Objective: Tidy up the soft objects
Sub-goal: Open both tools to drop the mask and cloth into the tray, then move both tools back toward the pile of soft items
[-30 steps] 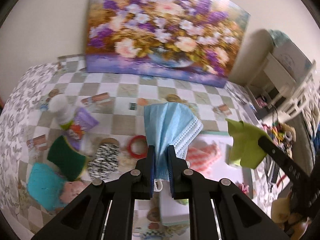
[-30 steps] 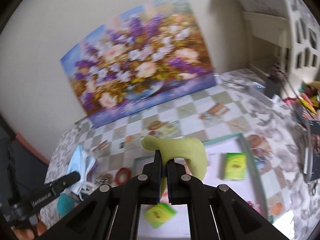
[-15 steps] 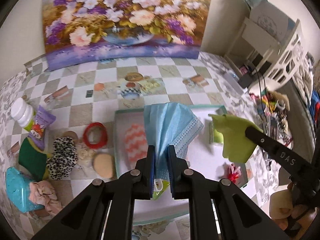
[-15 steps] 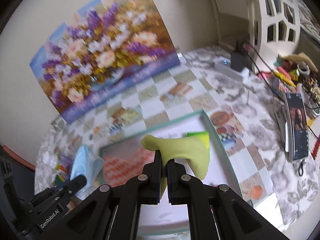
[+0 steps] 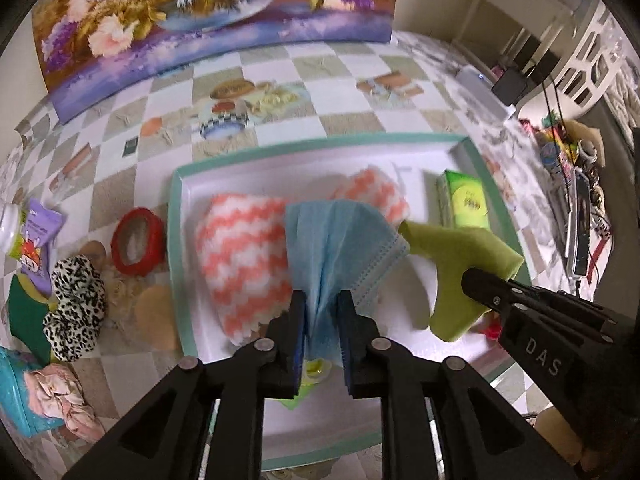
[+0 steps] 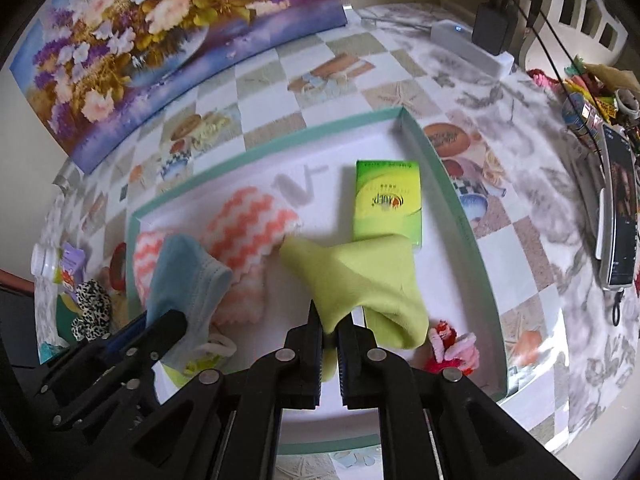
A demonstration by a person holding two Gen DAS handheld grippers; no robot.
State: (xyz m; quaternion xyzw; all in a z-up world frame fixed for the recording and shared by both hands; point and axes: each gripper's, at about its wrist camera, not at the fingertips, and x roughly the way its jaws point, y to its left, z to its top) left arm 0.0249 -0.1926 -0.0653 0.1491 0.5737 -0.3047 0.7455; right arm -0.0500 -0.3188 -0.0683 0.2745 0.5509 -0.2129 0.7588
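Left view: the left gripper (image 5: 321, 304), jaws just easing apart, pinches a blue mask (image 5: 334, 246) mid-frame over the tray (image 5: 176, 248), hiding part of a striped cloth (image 5: 244, 252). Right view: the right gripper (image 6: 329, 330) clamps a green cloth (image 6: 368, 276) at centre, covering the packet's (image 6: 386, 204) lower edge

A: Setting: domestic room, lived-in.
B: Evidence?
A: Table under patterned checked tablecloth (image 5: 304, 68); floral painting (image 5: 208, 8) propped against plain wall; white lattice furniture (image 5: 592, 52) at right.
B: Further items?
A: Power strip (image 6: 472, 46) with plugged-in charger; phone (image 6: 620, 208) lying flat; household clutter (image 5: 564, 148) at table edge.
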